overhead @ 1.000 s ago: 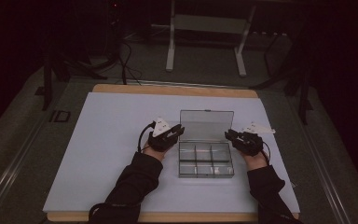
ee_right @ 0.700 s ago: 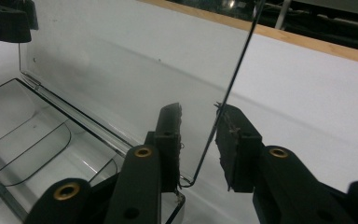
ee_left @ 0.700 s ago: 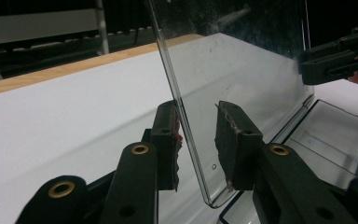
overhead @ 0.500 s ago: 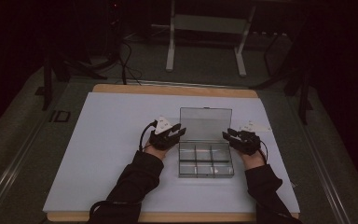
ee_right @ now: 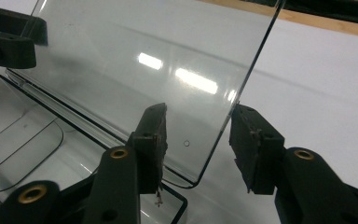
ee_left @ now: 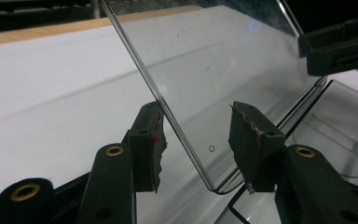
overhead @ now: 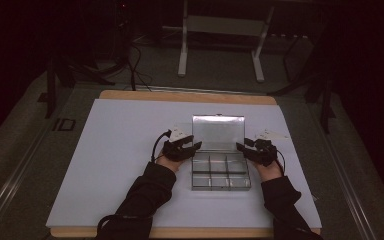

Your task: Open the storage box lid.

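Observation:
A clear plastic compartment box (overhead: 220, 172) lies on the white table top (overhead: 120, 150), its transparent lid (overhead: 218, 133) raised and leaning back. My left gripper (overhead: 194, 146) is at the lid's left edge, my right gripper (overhead: 240, 147) at its right edge. In the left gripper view the jaws (ee_left: 198, 144) stand open with the lid's edge (ee_left: 223, 70) passing between them. In the right gripper view the jaws (ee_right: 198, 144) are also open around the lid's opposite edge (ee_right: 144, 60), near its lower corner. The box's empty compartments (ee_right: 23, 135) lie below.
The white sheet covers a wooden table whose back edge (overhead: 190, 95) shows beyond the box. Metal stand legs (overhead: 182, 55) and cables lie on the dark floor behind. There is wide white surface to the left of the box.
Both hands have edged inward, bringing each gripper's jaws around a side edge of the raised lid. The box has stayed put.

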